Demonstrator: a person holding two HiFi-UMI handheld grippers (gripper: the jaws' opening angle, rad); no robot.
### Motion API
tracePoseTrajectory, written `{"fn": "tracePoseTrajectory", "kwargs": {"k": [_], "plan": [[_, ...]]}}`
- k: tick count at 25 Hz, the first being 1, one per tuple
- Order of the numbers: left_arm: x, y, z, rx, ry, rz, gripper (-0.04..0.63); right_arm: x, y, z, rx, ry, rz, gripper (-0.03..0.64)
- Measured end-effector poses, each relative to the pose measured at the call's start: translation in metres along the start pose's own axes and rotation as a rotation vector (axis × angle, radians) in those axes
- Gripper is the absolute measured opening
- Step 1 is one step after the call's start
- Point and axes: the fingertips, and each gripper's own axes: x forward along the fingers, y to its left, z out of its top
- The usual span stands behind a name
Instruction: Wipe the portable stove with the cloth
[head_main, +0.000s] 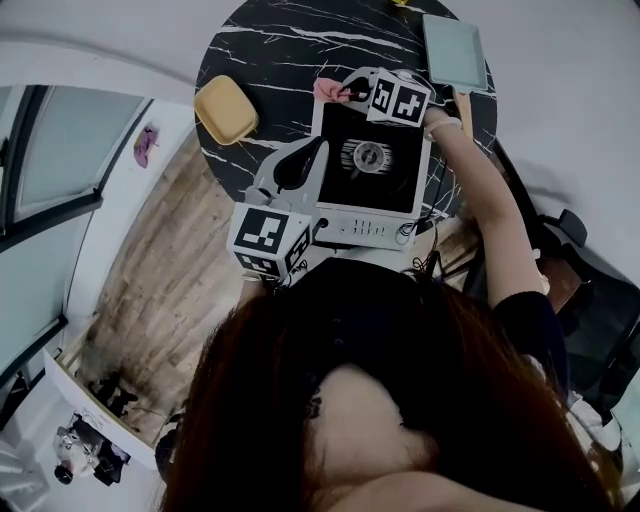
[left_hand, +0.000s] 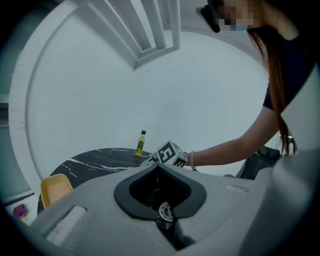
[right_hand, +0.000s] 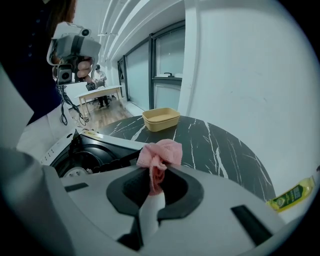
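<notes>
The portable stove (head_main: 368, 165) is silver with a black top and a round burner, and sits on the black marble table (head_main: 270, 50). My right gripper (head_main: 350, 92) is at the stove's far left corner, shut on a bunched pink cloth (head_main: 332, 90). In the right gripper view the cloth (right_hand: 161, 154) sticks up from the jaws of that gripper (right_hand: 156, 172), just past the stove (right_hand: 90, 152). My left gripper (head_main: 300, 160) hovers over the stove's left edge. Its jaws (left_hand: 159, 174) stand together with nothing between them.
A yellow container (head_main: 225, 108) sits on the table left of the stove. A pale green tray (head_main: 455, 48) lies at the far right. A small oil bottle (left_hand: 141, 143) stands at the table's far edge. Wooden floor lies to the left, below the table.
</notes>
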Motion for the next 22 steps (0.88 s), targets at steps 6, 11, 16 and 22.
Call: {"fn": "tracePoseTrajectory", "kwargs": {"k": [6, 11, 16, 22], "plan": [[0.004, -0.007, 0.0, 0.002, 0.005, -0.017, 0.012, -0.004, 0.002, -0.005, 0.005, 0.024, 0.023, 0.041], [0.005, -0.006, 0.0, 0.01, 0.0, -0.006, 0.013, -0.01, 0.003, -0.013, 0.01, 0.023, 0.032, 0.041], [0.008, -0.007, 0.0, 0.014, 0.003, 0.002, 0.012, -0.019, 0.006, -0.024, 0.015, 0.049, 0.047, 0.04], [0.013, -0.018, 0.004, 0.027, -0.005, -0.013, 0.012, -0.029, 0.008, -0.034, 0.008, 0.048, 0.05, 0.04]]}}
